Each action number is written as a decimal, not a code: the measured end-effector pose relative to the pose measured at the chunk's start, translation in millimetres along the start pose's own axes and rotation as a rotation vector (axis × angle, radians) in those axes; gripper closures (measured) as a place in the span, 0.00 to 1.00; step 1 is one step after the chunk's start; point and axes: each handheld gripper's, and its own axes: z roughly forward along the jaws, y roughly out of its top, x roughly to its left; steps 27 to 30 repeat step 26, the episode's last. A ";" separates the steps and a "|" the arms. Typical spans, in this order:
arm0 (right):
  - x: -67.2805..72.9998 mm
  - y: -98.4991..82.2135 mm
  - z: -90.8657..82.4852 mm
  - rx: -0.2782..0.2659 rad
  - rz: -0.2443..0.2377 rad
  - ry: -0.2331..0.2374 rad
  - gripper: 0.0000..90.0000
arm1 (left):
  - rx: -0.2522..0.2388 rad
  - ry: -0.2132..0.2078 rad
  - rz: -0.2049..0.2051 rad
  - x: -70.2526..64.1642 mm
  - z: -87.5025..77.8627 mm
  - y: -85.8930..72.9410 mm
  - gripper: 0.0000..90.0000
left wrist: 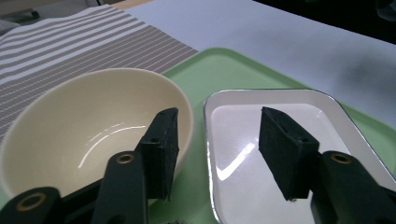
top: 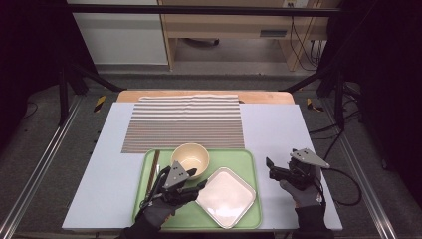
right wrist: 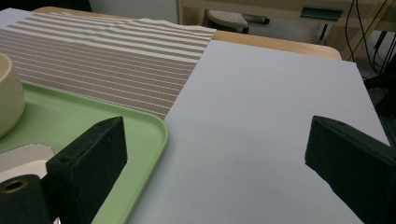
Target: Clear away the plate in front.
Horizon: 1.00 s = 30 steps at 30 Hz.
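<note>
Left gripper: nearest the lens in the left gripper view, its two black ribbed pads stand apart with nothing between them, one over the near rim of the bowl, the other over the plate.
Bowl: cream, round, deep, smooth and glossy inside, empty; it sits at the back of the tray, left of middle, just beside the plate.
Plate: white, square with rounded corners and a raised rim, shiny, empty; it lies in the tray's near right part.
Tray: pale green, rectangular, with a low upturned lip, probably plastic; it rests at the near edge of the table.
Chopsticks: a dark thin pair lying along the tray's left side.
Step in hand: judging by the parted jaws hanging over bowl and plate, the left hand is between grips, either done with one dish or choosing the next.
Next move: it calls for lowering one pad inside a rim and the other outside, then closing gently, since glazed ware may slip.
Right gripper: spread wide and empty, held over the bare sheet right of the tray.
Sheet: pale grey-blue, matte, flat.
Placemat: brown and cream stripes, woven, behind the tray.
</note>
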 end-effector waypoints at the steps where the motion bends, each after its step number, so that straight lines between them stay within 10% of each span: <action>1: -0.2 -0.1 0.0 0.002 0.001 0.000 0.07 | -0.004 -0.001 -0.003 3.4 -2.4 0.8 0.49; 10: -2.2 -0.8 -0.1 0.004 0.008 -0.004 0.07 | -0.053 0.047 -0.047 43.4 -27.6 2.2 0.37; 25: -6.3 -3.5 2.0 0.029 0.022 -0.013 0.06 | -0.017 0.271 -0.152 121.5 -58.8 -41.2 0.30; 30: -6.9 -3.6 2.1 0.028 0.020 -0.016 0.06 | -0.016 0.278 -0.163 125.7 -60.6 -44.3 0.30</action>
